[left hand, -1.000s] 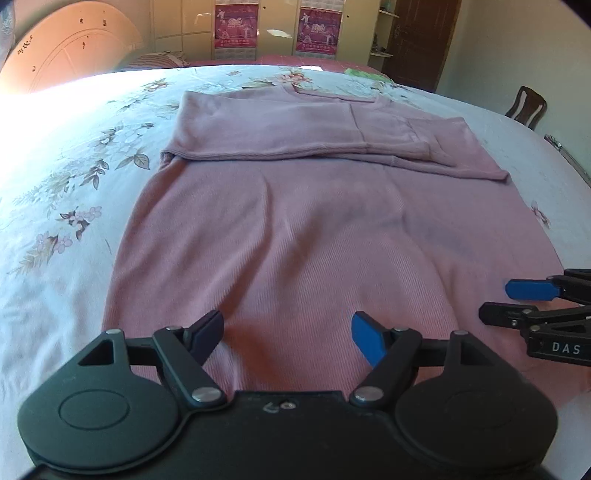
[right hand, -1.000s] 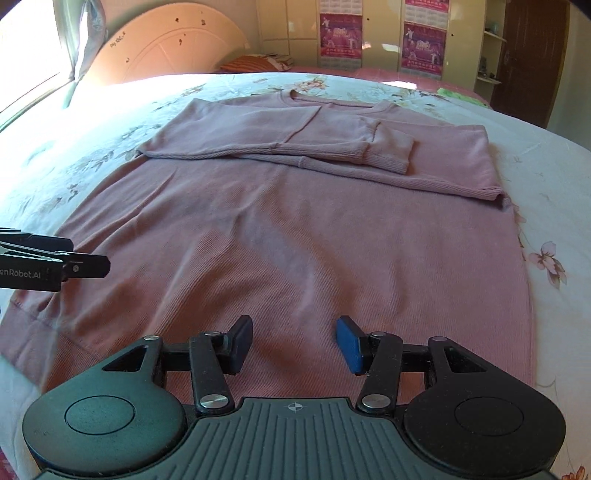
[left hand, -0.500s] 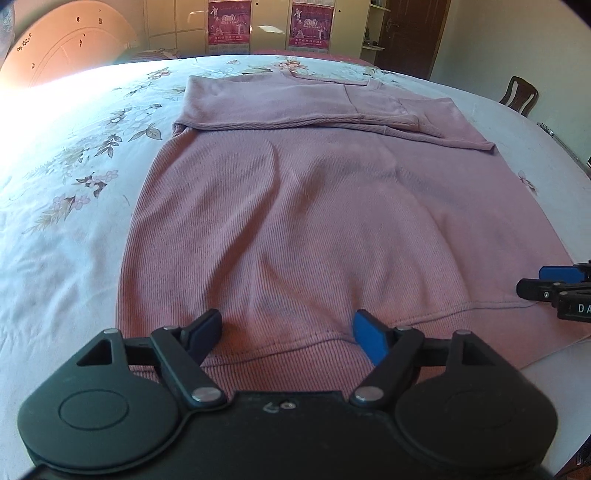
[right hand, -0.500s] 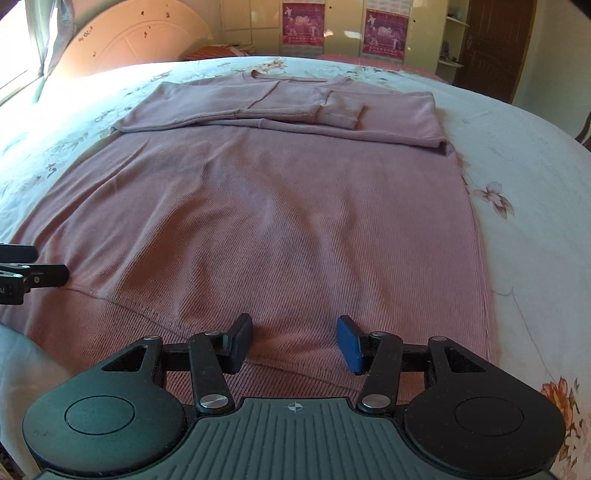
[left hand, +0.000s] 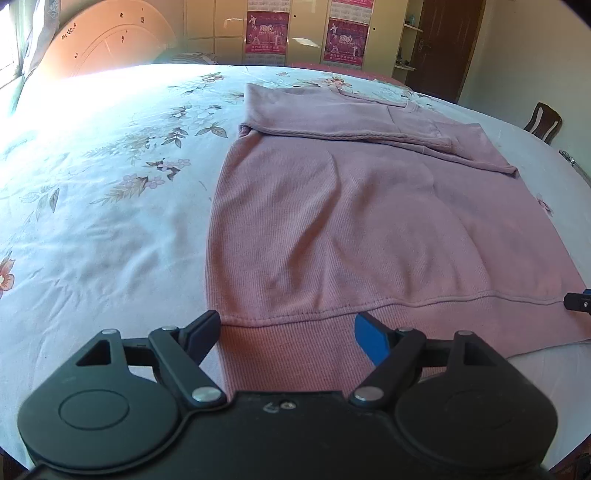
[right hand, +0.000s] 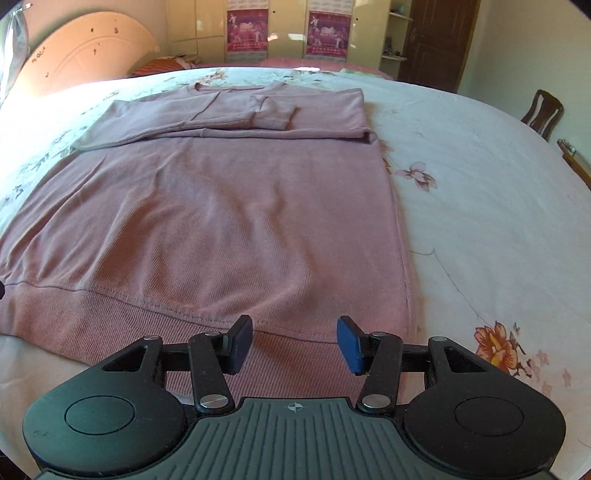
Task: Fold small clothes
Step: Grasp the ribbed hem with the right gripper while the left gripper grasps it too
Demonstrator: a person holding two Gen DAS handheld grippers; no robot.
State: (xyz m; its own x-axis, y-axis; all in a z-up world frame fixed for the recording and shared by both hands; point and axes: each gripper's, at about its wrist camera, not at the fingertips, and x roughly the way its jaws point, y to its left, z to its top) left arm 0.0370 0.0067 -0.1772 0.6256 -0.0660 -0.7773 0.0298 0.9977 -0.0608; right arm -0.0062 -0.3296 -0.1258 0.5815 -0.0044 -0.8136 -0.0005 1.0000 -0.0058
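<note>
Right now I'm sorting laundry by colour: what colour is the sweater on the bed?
Dusty pink sweater, plain ribbed knit; the right wrist view shows it best.

Ahead of the left gripper (left hand: 286, 334): pink sweater (left hand: 369, 229) of matt, finely ribbed knit cloth, coarser rib along the hem. Underneath: bed sheet (left hand: 92, 229) of smooth, floral-printed cotton-like cloth. Beyond: glossy wooden headboard (left hand: 110, 44). Gripper shells of matt black plastic, metal rivets, blue pads.

Ahead of the gripper a floral bedspread (left hand: 110, 229) lies washed in bright sun from the left, with a curved headboard (left hand: 110, 44), cream wardrobe doors carrying two pink posters (right hand: 327, 33), a dark door (right hand: 436, 37) and a wooden chair (right hand: 541, 110) off right.
</note>
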